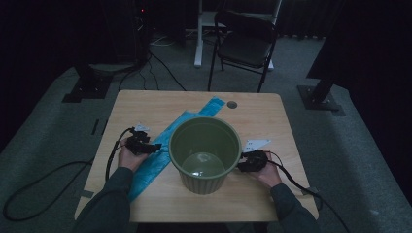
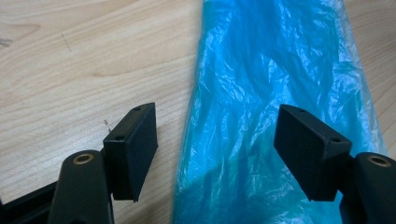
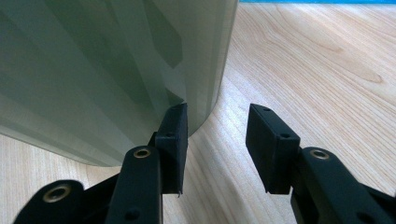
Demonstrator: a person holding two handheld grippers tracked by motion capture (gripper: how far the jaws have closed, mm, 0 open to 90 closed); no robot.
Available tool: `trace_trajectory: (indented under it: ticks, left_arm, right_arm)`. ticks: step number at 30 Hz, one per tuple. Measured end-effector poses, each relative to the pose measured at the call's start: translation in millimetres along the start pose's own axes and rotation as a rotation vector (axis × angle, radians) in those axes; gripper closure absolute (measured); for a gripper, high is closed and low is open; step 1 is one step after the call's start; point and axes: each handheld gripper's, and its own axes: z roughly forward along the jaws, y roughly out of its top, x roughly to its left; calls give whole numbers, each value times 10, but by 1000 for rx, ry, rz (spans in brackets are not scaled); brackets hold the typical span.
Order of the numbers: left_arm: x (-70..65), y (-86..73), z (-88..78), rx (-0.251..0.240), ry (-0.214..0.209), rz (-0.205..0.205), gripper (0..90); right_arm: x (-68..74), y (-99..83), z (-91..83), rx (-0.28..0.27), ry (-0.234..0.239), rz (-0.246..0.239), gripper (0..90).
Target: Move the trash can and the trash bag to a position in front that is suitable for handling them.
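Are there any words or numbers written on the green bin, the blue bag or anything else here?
None can be read.
Green ribbed plastic bin: plain, no label or print on the sides that show.
Blue crinkly plastic bag: plain, no print.
Light wooden table: just wood grain.
Black fingers of the left gripper: only screw holes, no lettering.
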Motion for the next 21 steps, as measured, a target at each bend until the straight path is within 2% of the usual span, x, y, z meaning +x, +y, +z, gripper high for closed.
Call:
trace_trajectory:
  ticks: [5, 9, 15, 21]
  left_arm:
    - [-4, -3, -4, 1, -9, 0, 320]
    - [-65, 0, 3, 7, -23, 29, 328]
    - [-110, 3, 6, 16, -32, 50, 339]
    - [-127, -1, 4, 17, -30, 56, 342]
  right_arm:
    - [0, 0, 0, 1, 1, -1, 585]
    - [2, -2, 0, 5, 2, -4, 585]
    - [4, -4, 2, 8, 3, -5, 585]
    - [5, -5, 5, 13, 4, -7, 585]
